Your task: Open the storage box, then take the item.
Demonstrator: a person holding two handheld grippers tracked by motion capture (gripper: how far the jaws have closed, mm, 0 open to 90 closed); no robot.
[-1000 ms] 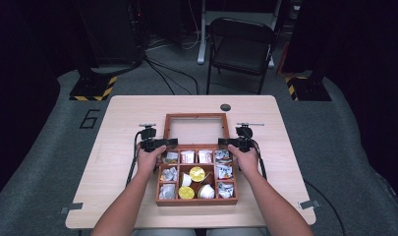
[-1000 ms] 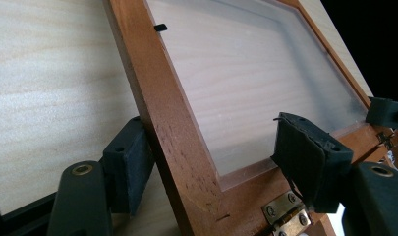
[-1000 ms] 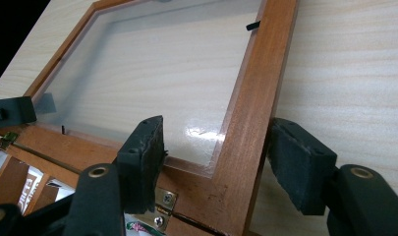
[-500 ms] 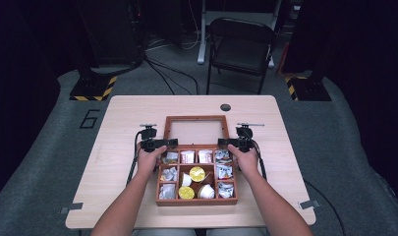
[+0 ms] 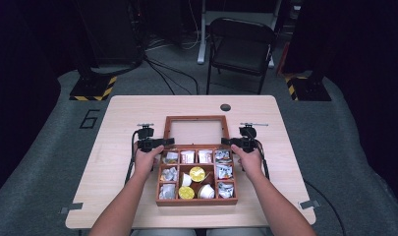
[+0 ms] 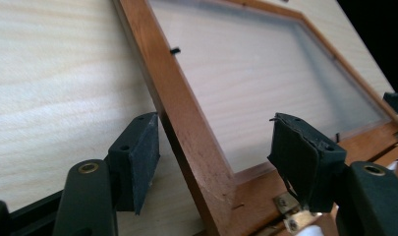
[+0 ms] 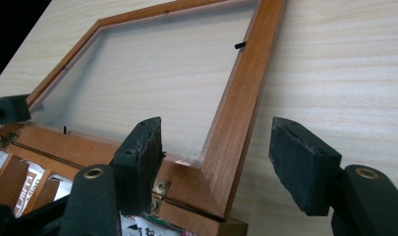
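on the tabletop the box lies open, lid flat behind; my left gripper, fingers just closing, and right gripper straddle its side rails, spread, not pinching.

Between your left gripper's fingers stands the left rail of the open lid; bare table lies free outside the outer finger, and the flat lid pane is free beyond the inner one. Those jaws have just been closing, pads not yet on the wood. Your right gripper's fingers straddle the lid's right rail, with open table past the outer finger. Behind both pairs of fingers, the box's 12 packed compartments block any low pass. Ahead of the fingers, past the lid, only a small dark disc sits on the table.
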